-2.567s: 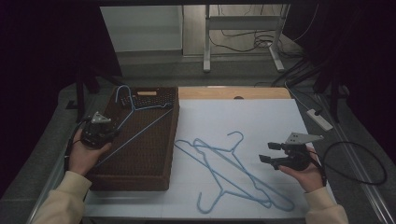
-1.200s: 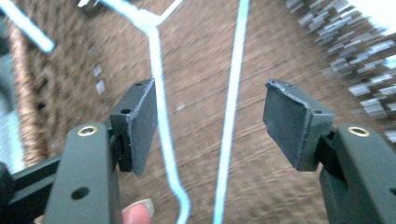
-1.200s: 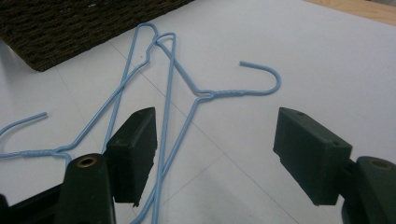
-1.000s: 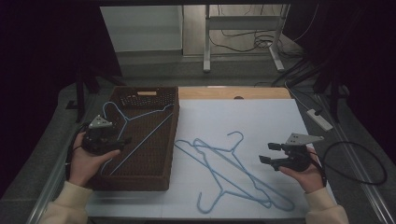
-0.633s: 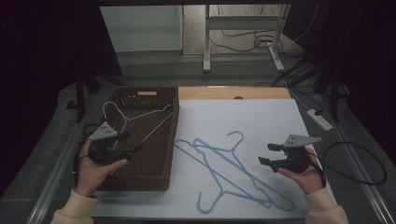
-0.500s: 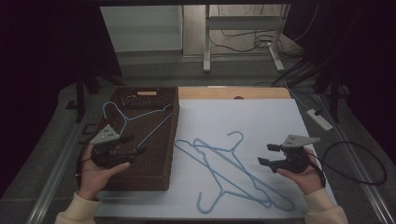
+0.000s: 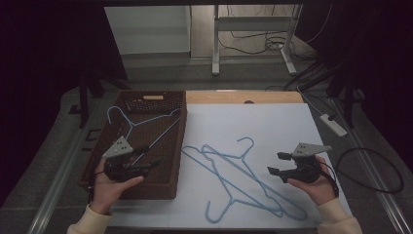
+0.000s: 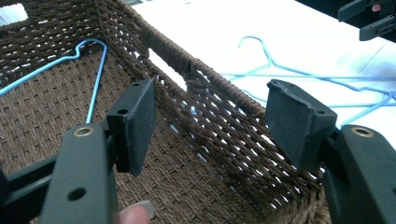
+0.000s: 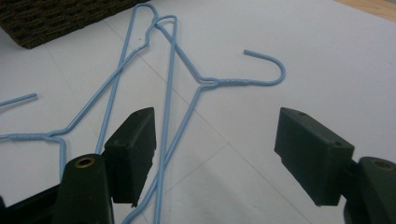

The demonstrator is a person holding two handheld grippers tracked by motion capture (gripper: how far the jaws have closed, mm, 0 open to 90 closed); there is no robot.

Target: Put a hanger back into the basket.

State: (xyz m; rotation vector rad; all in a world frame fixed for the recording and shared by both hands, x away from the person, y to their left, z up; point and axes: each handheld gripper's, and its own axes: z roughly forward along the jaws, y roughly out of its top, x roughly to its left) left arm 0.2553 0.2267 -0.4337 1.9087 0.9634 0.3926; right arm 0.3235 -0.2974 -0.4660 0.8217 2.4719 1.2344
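Overhead, the left gripper is seen low over the near end of the brown wicker basket, at about eight o'clock on the table, with its jaws spread and nothing between them. One blue wire hanger lies inside the basket, its hook toward eleven o'clock. The left gripper view adds what the high view cannot: the jaws stand wide apart just above the woven floor, facing the basket's side wall, and the hanger in the basket is seen at ten o'clock, well clear of them. Two more blue hangers lie crossed on the white table cover near six o'clock. The right gripper is held at four o'clock, just beside them, its jaws parted and empty. From the right gripper view, the overlapping hangers are seen running up from the left pad, one hook curling toward one o'clock; whether that pad touches the wire cannot be told.
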